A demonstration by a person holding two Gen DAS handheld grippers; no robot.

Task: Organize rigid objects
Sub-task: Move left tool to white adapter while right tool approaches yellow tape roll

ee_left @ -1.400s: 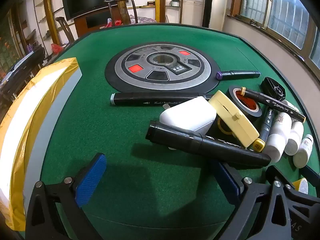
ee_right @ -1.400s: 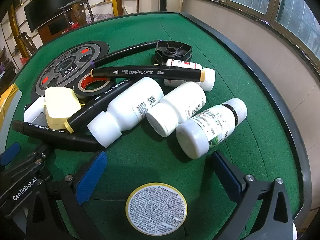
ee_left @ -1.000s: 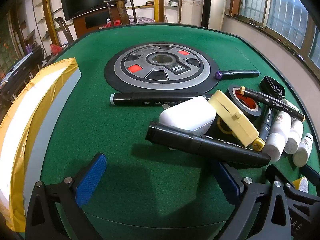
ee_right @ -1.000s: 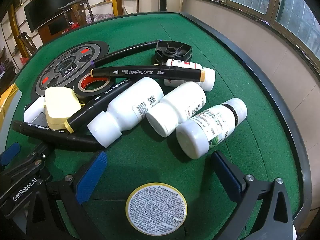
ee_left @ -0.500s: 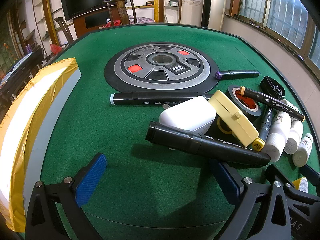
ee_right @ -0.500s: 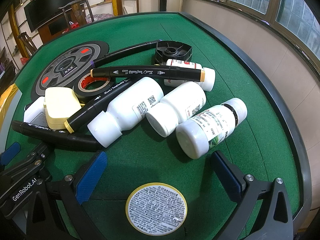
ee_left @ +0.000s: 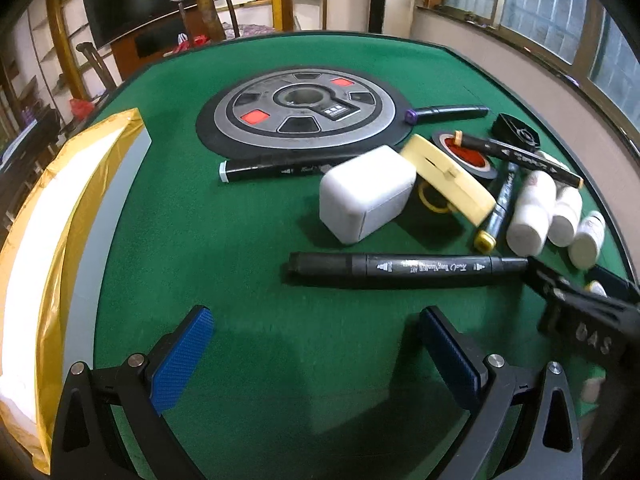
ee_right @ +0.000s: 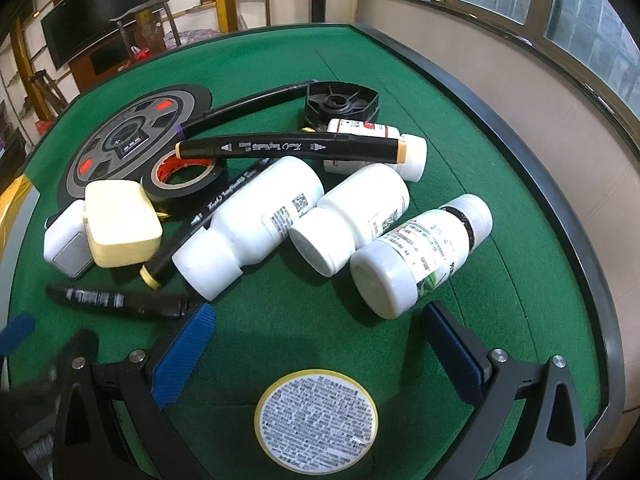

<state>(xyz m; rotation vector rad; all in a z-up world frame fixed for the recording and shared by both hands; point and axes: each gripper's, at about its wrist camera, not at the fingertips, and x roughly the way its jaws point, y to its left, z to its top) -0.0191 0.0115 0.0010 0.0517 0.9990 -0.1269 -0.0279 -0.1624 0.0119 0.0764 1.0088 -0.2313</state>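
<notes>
A pile of objects lies on the green felt table. A thick black marker lies flat just ahead of my open, empty left gripper. Behind it are a white box, a cream case, a black tape roll and more markers. My right gripper is open and empty above a round yellow-rimmed lid. Several white bottles lie ahead of it, with a black marker across one. The thick marker shows blurred in the right wrist view.
A round grey and black disc sits in the table's middle. A gold and white panel lies along the left edge. A black spool lies behind the bottles. The raised black table rim curves along the right.
The left gripper has pulled back and lifted. The thick black marker, which leaned against the white box, now lies flat on the felt nearer the gripper. The right gripper has not moved.
</notes>
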